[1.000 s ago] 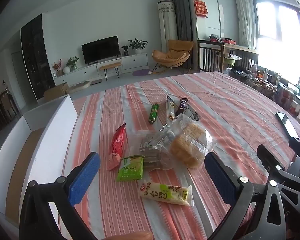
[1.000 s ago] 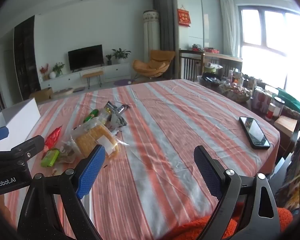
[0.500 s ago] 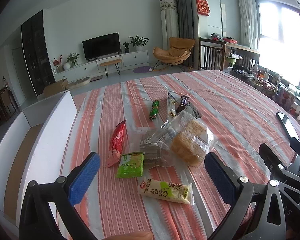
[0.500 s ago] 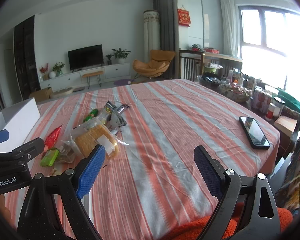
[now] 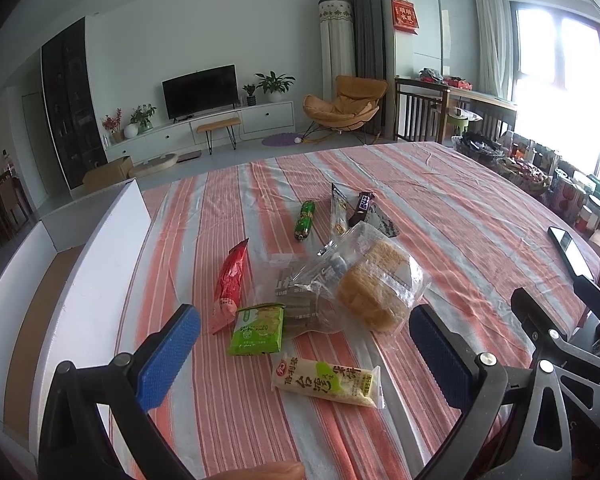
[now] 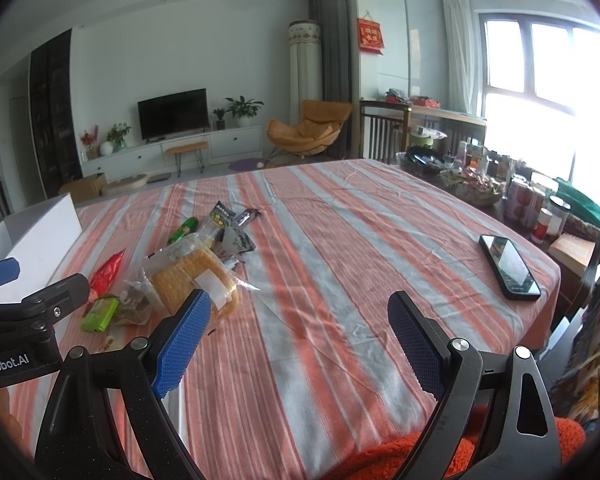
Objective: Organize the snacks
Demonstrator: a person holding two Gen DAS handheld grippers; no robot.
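Left gripper jaws wide apart, holding nothing, hovering over near edge of snack pile on striped tablecloth. Right gripper also spread, nothing between pads, over bare cloth right of pile. Closest to me: cream rice-cracker pack, green packet just beyond it, red packet beside that. Clear bread bag centre, green sausage stick further back. White box left of pile. Phone well apart, right edge.
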